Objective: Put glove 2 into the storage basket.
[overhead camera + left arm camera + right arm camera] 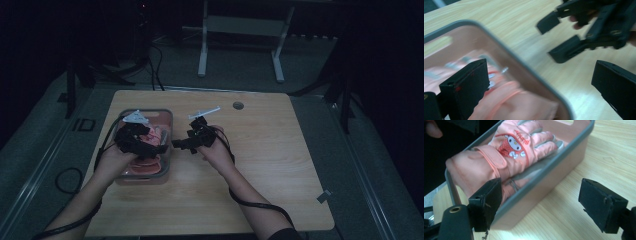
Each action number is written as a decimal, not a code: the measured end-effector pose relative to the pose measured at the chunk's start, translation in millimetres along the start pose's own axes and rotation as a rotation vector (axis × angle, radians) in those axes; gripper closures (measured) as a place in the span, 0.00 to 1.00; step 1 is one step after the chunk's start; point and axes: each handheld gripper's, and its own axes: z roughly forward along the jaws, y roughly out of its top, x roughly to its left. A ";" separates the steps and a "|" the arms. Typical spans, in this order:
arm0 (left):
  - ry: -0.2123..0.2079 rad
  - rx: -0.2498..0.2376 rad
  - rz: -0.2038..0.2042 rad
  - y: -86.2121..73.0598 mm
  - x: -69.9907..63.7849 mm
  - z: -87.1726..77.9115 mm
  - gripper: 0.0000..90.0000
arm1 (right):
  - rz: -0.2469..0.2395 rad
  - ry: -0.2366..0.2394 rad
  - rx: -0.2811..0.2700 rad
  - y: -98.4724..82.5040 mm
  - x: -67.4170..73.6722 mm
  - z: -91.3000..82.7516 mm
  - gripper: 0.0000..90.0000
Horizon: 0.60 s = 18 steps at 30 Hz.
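Observation:
A pink glove (511,147) with a cartoon patch lies in a clear bin (564,152) with a grey rim. The bin (170,125) stands at the left of the wooden table (270,165). My left gripper (156,146) hovers over the bin, jaws open and empty; its own view has one jaw above the glove (519,105) and the other outside the rim (524,65). My right gripper (179,144) is just right of the bin, pointing at it. In its own view the right gripper (544,205) is open, its jaws straddling the bin's near wall, nothing between them.
The right gripper (574,32) faces the left gripper (541,87) at close range. A round cable hole (238,105) sits near the table's far edge. Cables trail off both forearms toward the near edge. A white desk frame (240,30) stands on the floor behind.

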 end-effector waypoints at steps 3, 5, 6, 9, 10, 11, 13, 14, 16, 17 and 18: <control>-0.024 0.003 0.028 4.2 -14.1 6.9 0.02 | -0.001 -0.001 -0.003 -6.5 -3.6 -7.1 0.21; -0.038 0.002 0.039 5.8 -20.4 10.4 0.02 | -0.003 -0.004 -0.004 -10.1 -5.6 -10.4 0.21; -0.047 -0.001 0.040 6.2 -23.3 12.1 0.02 | -0.002 -0.002 -0.006 -11.9 -6.6 -11.9 0.21; -0.063 0.003 0.051 7.1 -32.8 19.0 0.02 | -0.002 -0.003 -0.007 -17.8 -10.0 -16.7 0.21; -0.067 0.005 0.059 7.3 -35.5 21.0 0.02 | -0.002 -0.003 -0.006 -20.5 -11.7 -18.5 0.21; -0.066 0.009 0.067 7.6 -37.4 22.8 0.02 | -0.002 -0.003 -0.006 -22.7 -12.7 -19.9 0.21; -0.084 0.006 0.071 8.0 -42.8 27.6 0.02 | -0.001 -0.005 -0.005 -27.2 -14.6 -22.6 0.20; -0.091 0.006 0.073 8.1 -44.5 29.2 0.02 | -0.002 -0.005 -0.004 -29.6 -15.6 -23.9 0.20; -0.096 0.010 0.090 8.4 -50.3 33.0 0.02 | -0.001 -0.006 -0.005 -33.5 -17.6 -26.0 0.20; -0.096 0.010 0.102 8.5 -53.4 34.9 0.02 | -0.001 -0.006 -0.004 -35.6 -18.9 -27.2 0.20; -0.097 0.013 0.110 8.7 -56.2 36.6 0.02 | 0.000 -0.007 -0.002 -37.6 -20.1 -28.3 0.20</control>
